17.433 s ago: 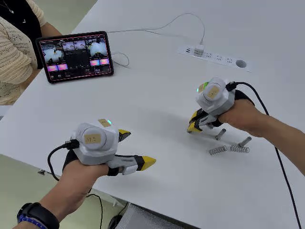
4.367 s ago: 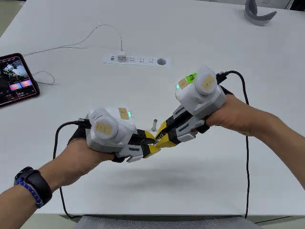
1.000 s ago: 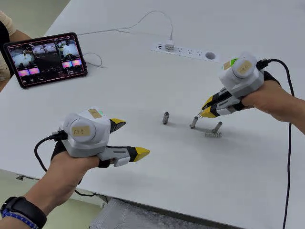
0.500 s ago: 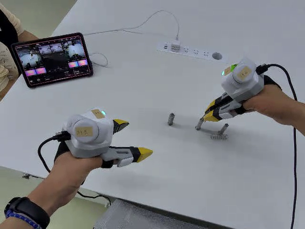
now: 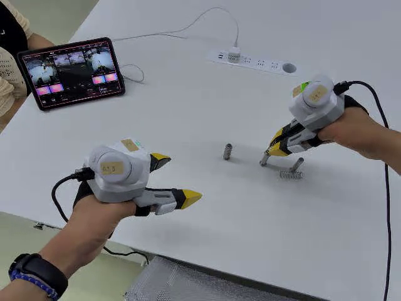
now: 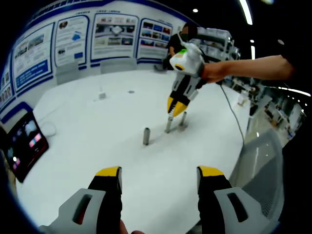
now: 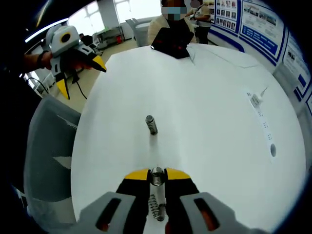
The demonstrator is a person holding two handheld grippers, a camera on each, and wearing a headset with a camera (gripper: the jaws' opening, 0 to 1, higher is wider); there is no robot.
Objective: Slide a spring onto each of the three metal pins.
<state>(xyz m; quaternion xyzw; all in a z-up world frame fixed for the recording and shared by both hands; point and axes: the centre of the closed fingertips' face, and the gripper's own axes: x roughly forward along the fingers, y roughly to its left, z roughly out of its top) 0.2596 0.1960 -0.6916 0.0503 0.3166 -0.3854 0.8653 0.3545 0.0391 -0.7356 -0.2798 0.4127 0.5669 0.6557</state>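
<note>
Three short metal pins stand on the white table point(image 5: 188, 113). The left pin point(image 5: 228, 151) point(image 6: 146, 136) point(image 7: 151, 125) wears a spring. My right gripper point(image 5: 271, 151) point(image 7: 156, 174) point(image 6: 176, 107) is shut on a spring point(image 7: 155, 178), with its tips at the top of the middle pin point(image 5: 264, 160) point(image 6: 168, 126). The right pin point(image 5: 296, 165) leans bare, and a loose spring point(image 5: 290, 175) lies at its foot. My left gripper point(image 5: 176, 179) point(image 6: 159, 172) hovers open with nothing in it near the table's front edge, well left of the pins.
A tablet point(image 5: 72, 72) lies at the far left, with a person point(image 5: 12, 63) beside it. A power strip point(image 5: 254, 61) with a white cable lies at the back. A mesh chair back point(image 5: 169, 282) sits below the front edge.
My right gripper has brought its spring down onto the top of the middle pin. The left gripper has stayed in place, open.
</note>
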